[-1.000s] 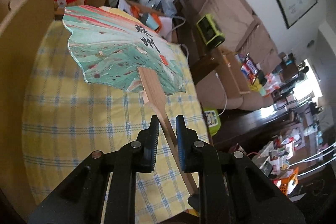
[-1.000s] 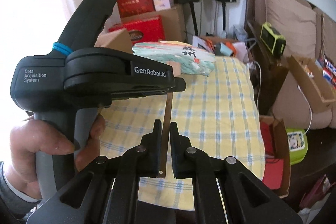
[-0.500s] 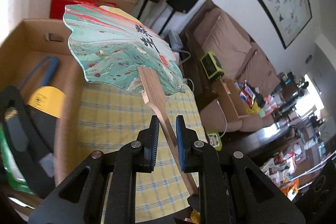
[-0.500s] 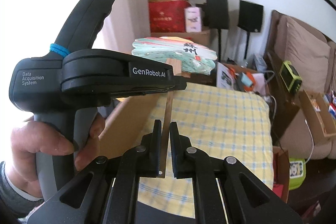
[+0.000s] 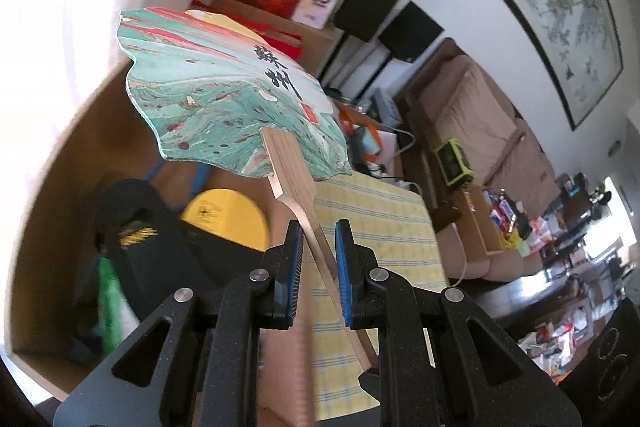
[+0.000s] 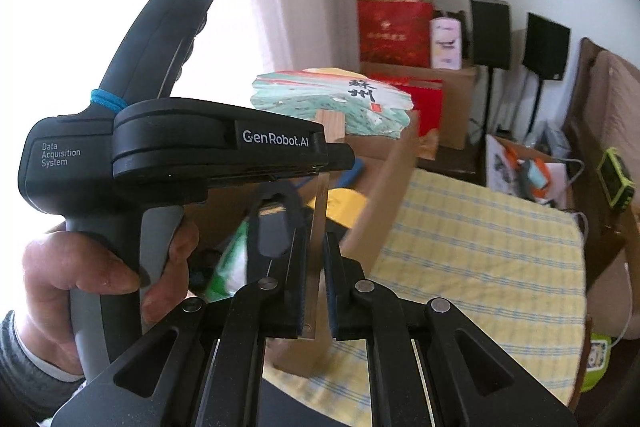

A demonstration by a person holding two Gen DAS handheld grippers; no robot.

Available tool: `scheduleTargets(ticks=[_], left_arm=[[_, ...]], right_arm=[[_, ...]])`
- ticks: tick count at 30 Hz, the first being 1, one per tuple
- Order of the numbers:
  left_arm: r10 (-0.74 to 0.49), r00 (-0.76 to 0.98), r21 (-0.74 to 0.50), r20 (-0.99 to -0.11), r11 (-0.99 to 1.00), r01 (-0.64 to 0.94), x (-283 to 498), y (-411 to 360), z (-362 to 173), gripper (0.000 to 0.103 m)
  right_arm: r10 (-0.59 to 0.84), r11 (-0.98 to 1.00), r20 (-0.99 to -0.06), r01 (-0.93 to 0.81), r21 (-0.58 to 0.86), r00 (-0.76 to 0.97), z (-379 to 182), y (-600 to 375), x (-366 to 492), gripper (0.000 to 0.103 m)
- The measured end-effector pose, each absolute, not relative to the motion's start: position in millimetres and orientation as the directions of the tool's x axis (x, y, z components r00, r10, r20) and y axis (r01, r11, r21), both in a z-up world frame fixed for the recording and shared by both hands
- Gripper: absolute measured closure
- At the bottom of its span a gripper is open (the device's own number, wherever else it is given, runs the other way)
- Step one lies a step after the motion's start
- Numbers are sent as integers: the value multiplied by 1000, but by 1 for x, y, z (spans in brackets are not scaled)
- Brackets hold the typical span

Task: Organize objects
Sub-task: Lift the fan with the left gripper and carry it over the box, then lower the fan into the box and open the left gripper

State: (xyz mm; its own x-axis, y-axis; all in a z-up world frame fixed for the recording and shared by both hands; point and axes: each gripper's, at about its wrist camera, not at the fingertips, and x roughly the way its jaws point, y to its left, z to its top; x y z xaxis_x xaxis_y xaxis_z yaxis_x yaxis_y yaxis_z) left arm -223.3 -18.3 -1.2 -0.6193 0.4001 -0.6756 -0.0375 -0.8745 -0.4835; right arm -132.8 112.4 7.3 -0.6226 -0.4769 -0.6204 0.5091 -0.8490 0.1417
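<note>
Left wrist view: my left gripper (image 5: pixel 316 247) and right gripper (image 6: pixel 316 267) are both clamped on the paddle fan's (image 5: pixel 224 95) wooden handle (image 5: pixel 304 211). The fan hangs above the open cardboard box (image 5: pixel 60 187) — beside the yellow checked tablecloth (image 5: pixel 376 227).

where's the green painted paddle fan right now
Its wooden handle is clamped in both tools; the green painted paddle fan is held up over the open cardboard box, left of the yellow checked tablecloth.

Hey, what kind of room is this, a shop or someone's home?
Most likely a home living room: a brown sofa, a framed painting on the wall, and two speakers on stands.
</note>
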Motion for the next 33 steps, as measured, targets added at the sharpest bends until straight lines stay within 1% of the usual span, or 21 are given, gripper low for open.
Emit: scheduleTargets(ticks=[7, 17, 19, 20, 21, 23, 24, 25, 29, 30, 32, 33], left_arm=[[371, -598, -468, -710, -883, 9, -225, -55, -24, 88], [379, -504, -440, -776, -898, 3, -239, -60, -65, 88], [370, -480, -423, -795, -906, 1, -241, -59, -70, 87], [368, -470, -415, -802, -910, -5, -242, -59, -71, 84], [363, -468, -405, -806, -914, -11, -241, -59, -71, 82], [340, -476, -382, -811, -924, -11, -238, -61, -68, 73], [330, -481, -372, -813, -928, -9, -235, -62, -65, 72], [321, -489, -362, -811, -932, -12, -232, -64, -61, 69], [242, -542, -276, -805, -961, -20, -215, -71, -44, 60], [222, -558, -253, -799, -967, -23, -209, -72, -40, 58], [185, -590, -210, -786, -977, -26, -196, -73, -31, 47], [171, -606, -196, -777, -980, -26, -189, -73, -27, 45]], right_arm=[[-500, -832, -648, 528, 172, -575, -14, 84, -146, 96], [-469, -849, -697, 495, 186, -543, -51, 73, -158, 96], [-462, -853, -710, 486, 191, -532, -58, 73, -163, 94], [-457, -855, -714, 482, 189, -530, -60, 73, -163, 93], [-453, -857, -718, 479, 189, -528, -63, 73, -164, 95], [-457, -857, -715, 477, 194, -529, -62, 75, -164, 95], [-456, -858, -715, 474, 196, -530, -62, 76, -164, 94], [-456, -859, -715, 471, 199, -530, -61, 77, -163, 91], [-467, -860, -703, 462, 219, -536, -53, 86, -159, 90], [-469, -861, -695, 458, 222, -545, -48, 90, -156, 89], [-468, -864, -683, 454, 219, -561, -41, 95, -151, 84], [-466, -866, -677, 452, 215, -570, -37, 98, -149, 80]])
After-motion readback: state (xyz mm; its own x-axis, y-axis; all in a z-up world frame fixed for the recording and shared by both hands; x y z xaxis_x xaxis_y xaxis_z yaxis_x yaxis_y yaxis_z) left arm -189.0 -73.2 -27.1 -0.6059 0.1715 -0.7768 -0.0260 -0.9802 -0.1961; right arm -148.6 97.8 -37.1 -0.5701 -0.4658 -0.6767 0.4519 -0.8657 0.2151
